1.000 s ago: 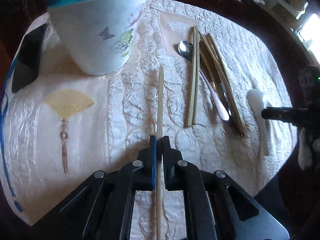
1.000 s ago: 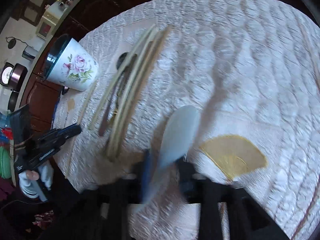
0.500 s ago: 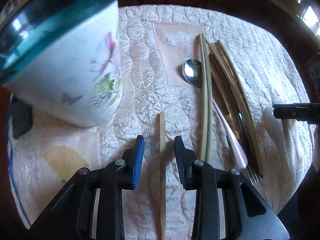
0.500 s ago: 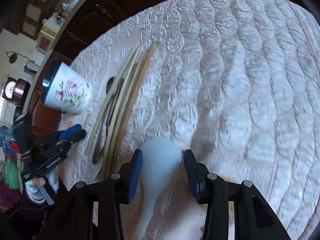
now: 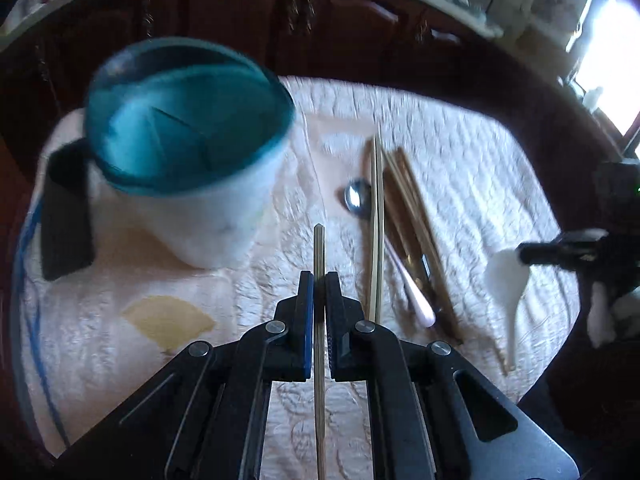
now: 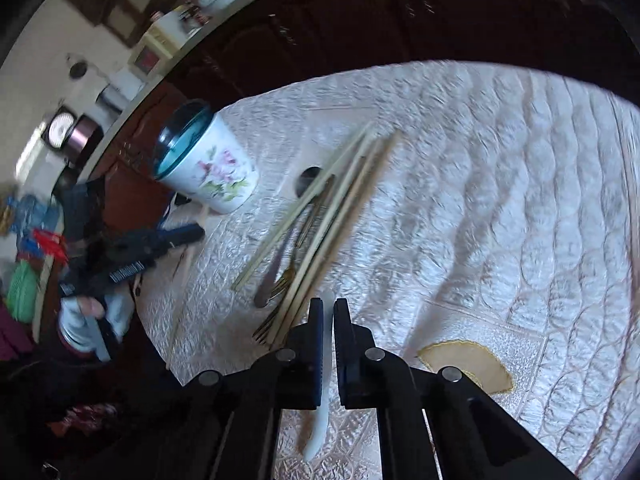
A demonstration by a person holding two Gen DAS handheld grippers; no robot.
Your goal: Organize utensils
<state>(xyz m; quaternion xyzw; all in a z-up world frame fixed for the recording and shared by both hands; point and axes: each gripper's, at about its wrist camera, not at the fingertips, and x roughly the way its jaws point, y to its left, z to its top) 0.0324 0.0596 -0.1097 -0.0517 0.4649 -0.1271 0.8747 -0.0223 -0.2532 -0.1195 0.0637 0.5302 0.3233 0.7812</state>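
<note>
chopstick (image 5: pixel 319 252), spoon (image 6: pixel 327 322) — now gripped, lifted

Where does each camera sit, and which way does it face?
Left wrist: on the left hand-held gripper, facing down along its fingers at the chopstick it clamps, the cup and the cloth; the right hand-held gripper with the white spoon shows at right.
Right wrist: on the right hand-held gripper, facing down at the clamped white spoon; the left hand-held gripper and a hand show at left.
Shared: cup, utensil pile, cloth.
</note>
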